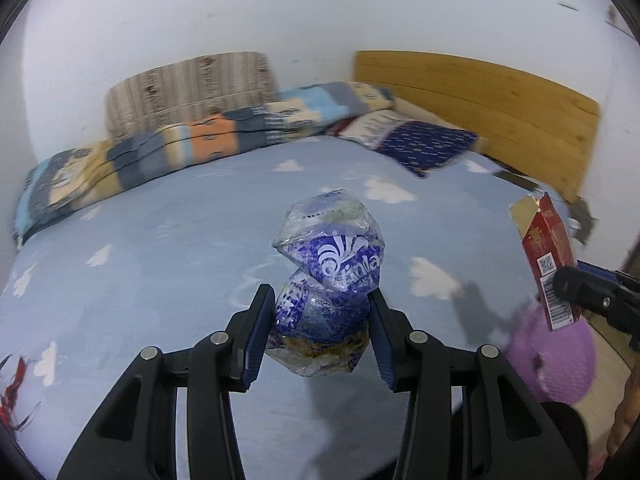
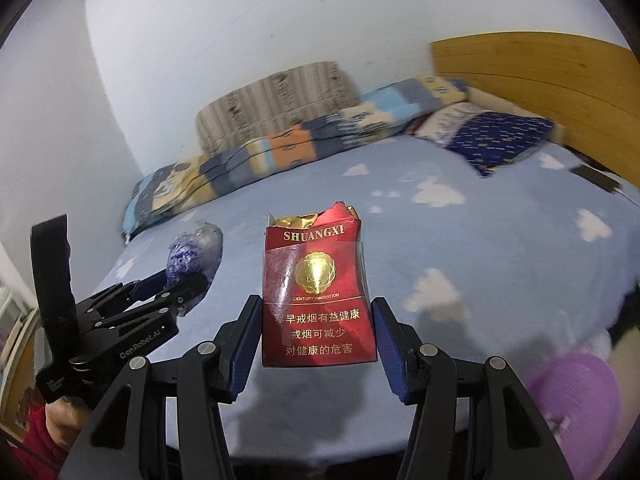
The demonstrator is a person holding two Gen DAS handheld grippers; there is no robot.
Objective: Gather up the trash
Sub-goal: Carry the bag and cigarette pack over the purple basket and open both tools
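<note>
In the left wrist view, the left gripper (image 1: 322,334) is clamped on a crumpled plastic wrapper (image 1: 330,280), blue and clear, held up above the bed (image 1: 160,264). Only the wrapper's lower half sits between the fingers (image 1: 256,340); the upper lobe bulges free above them. Thin, slick film like this can probably slide out if the grip eases or the hand swings fast, and it would drop back onto the sheet. At the right edge, the cigarette pack (image 1: 546,260) shows in the other gripper, well apart from the wrapper.

The bed carries a light blue sheet with white clouds, a folded patchwork blanket (image 1: 168,152) along the wall side, a dark blue pillow (image 1: 424,144) and a wooden headboard (image 1: 480,108). A purple round thing (image 1: 556,360) lies low on the right; whether it is a bin I cannot tell.

In the right wrist view, the right gripper (image 2: 318,340) pinches the red cigarette pack (image 2: 316,292) by its side edges, upright, its torn top open. A soft, likely empty pack may buckle under the squeeze and twist loose. The left gripper (image 2: 176,288) is near on the left, so a careless swing could knock the two together. No trash container is clearly visible; white walls (image 2: 240,40) close the room.
</note>
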